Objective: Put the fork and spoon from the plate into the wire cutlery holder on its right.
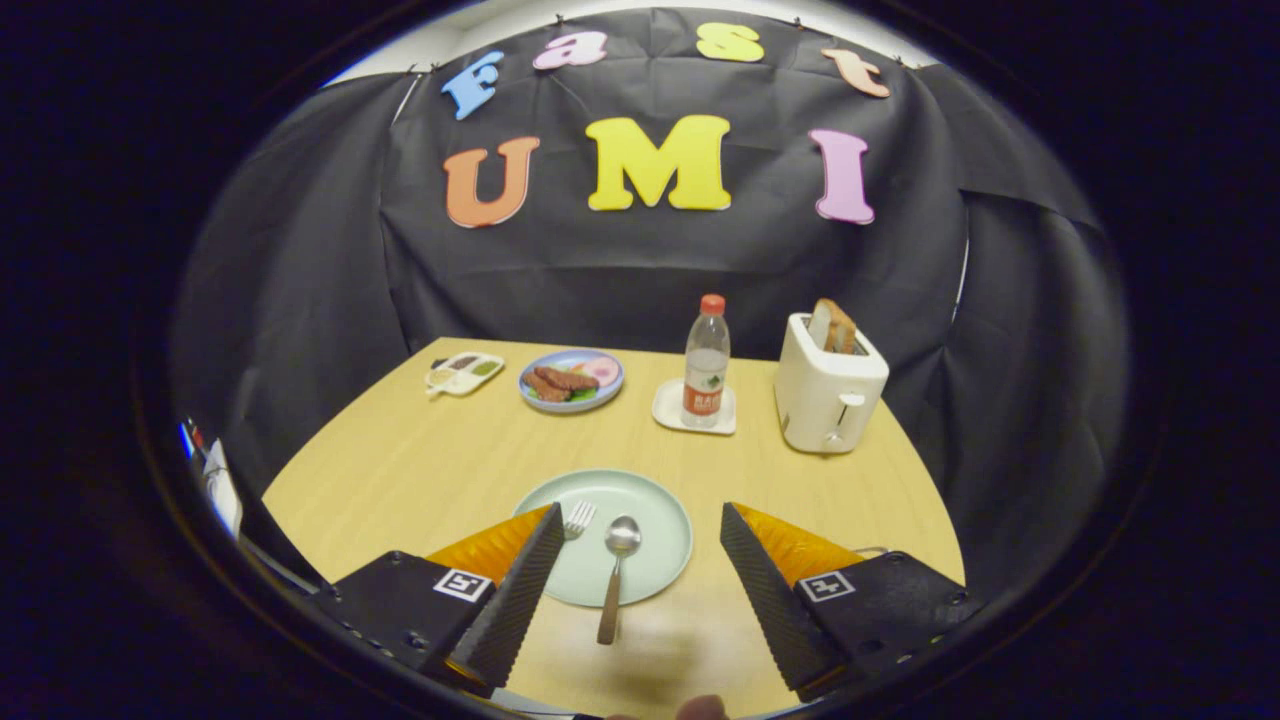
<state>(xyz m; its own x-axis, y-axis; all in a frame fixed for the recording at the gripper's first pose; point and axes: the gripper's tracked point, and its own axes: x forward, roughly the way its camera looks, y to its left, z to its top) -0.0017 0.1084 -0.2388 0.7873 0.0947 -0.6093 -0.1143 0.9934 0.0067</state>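
A pale green plate (655, 500) lies on the wooden table just ahead of my fingers. On it rests a metal spoon (617, 570), bowl up on the plate and handle reaching off the near rim toward me, between the fingers. The fork (579, 518) lies left of the spoon; its tines show beside the left finger (520, 590), which hides the handle. My gripper (641, 510) is open wide above the plate's near half, holding nothing. A thin bit of wire (872, 549) peeks over the right finger (770, 590); I cannot tell whether it is the cutlery holder.
Toward the back stand a white toaster (828, 395) with a bread slice, a water bottle (706, 365) on a white coaster, a blue plate of food (570, 380) and a small divided dish (464, 372). Bare tabletop (420, 470) spreads left of the green plate.
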